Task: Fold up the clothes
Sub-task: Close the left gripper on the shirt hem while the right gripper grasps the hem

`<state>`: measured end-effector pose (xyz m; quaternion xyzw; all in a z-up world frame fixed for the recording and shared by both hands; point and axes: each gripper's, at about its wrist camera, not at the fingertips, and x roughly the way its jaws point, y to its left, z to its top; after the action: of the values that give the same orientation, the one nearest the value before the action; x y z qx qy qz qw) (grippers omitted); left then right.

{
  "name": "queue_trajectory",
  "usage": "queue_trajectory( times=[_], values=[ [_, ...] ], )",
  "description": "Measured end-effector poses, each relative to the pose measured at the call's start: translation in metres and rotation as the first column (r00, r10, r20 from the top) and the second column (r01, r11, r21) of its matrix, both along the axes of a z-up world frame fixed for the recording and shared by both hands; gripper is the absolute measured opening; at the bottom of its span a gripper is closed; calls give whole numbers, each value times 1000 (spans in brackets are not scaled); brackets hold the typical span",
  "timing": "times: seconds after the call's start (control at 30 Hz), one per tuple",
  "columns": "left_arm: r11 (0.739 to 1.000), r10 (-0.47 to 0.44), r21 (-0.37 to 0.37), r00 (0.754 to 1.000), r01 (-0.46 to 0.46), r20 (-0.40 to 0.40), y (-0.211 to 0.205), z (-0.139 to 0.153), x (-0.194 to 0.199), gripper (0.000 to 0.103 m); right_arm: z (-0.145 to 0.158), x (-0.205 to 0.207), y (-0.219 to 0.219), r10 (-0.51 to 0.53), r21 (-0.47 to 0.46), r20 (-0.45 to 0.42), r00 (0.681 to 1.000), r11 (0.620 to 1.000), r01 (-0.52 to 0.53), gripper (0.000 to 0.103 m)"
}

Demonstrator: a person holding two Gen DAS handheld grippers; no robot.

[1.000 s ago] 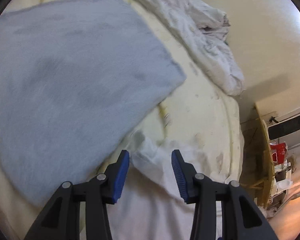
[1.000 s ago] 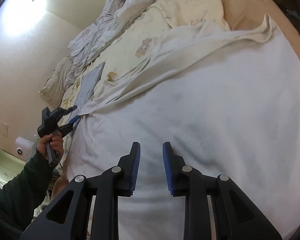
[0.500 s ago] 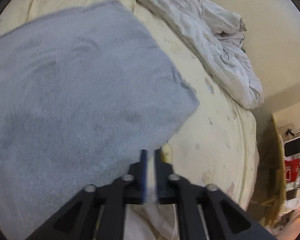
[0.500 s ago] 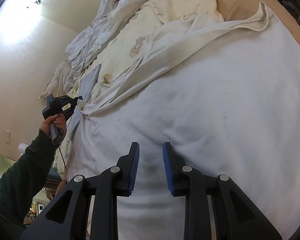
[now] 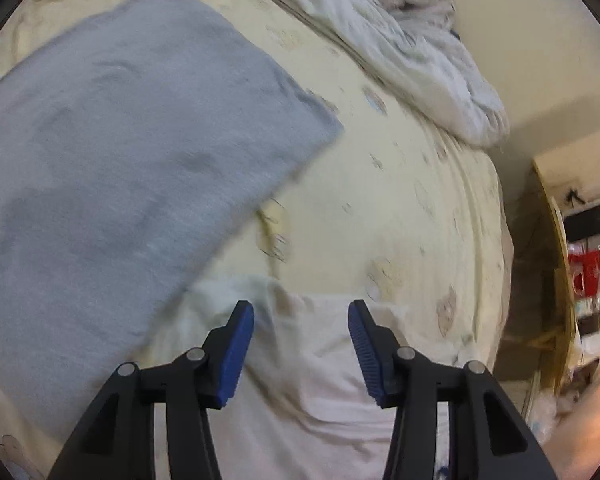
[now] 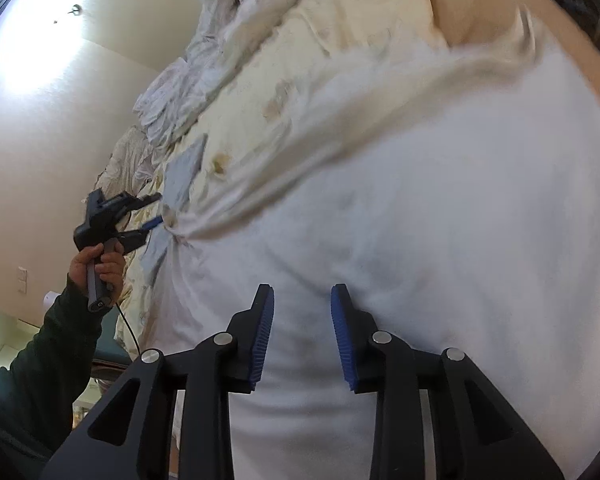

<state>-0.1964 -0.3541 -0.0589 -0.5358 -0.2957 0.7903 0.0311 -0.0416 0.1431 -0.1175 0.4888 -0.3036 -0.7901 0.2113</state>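
A large white garment [image 6: 440, 240] lies spread over the bed, with a cream sleeve [image 6: 380, 112] stretched along its far edge. My right gripper [image 6: 302, 320] is open just above the garment's near part, nothing pinched between its blue pads. My left gripper [image 5: 300, 328] is open too, and a corner of the white garment [image 5: 312, 360] lies loose beneath its fingers. In the right wrist view the left gripper [image 6: 152, 212] shows at the garment's left corner, held by a hand [image 6: 100, 268]. A folded grey cloth [image 5: 120, 168] lies just left of that corner.
The cream patterned bedsheet [image 5: 400, 220] covers the bed beyond the garment. A crumpled white duvet [image 5: 400, 48] is heaped at the far side against the wall. A wooden shelf with red items [image 5: 584, 276] stands to the right of the bed. A dark sleeve [image 6: 32, 380] fills the lower left.
My left gripper, open a second ago, shut on the white garment's corner half a second ago and has now opened again, leaving the corner on the bed. My right gripper stays open over the garment.
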Motion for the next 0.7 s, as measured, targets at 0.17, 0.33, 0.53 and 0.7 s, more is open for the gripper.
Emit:
queue_trajectory(
  times=[0.17, 0.33, 0.53, 0.7],
  values=[
    [990, -37, -137, 999, 40, 22, 14, -4, -4, 43, 33, -27, 61, -154, -65, -13, 988, 986, 153, 38],
    [991, -17, -129, 1000, 16, -7, 9, -8, -1, 1, 6, -51, 126, -327, -242, 183, 927, 899, 365, 42],
    [994, 30, -103, 999, -32, -18, -3, -8, 4, 1, -31, -71, 129, -370, -229, 354, 859, 856, 463, 42],
    [996, 19, -86, 1000, -21, -17, -1, -12, 2, 0, -39, -82, 127, -406, -229, 354, 842, 836, 499, 41]
  ],
)
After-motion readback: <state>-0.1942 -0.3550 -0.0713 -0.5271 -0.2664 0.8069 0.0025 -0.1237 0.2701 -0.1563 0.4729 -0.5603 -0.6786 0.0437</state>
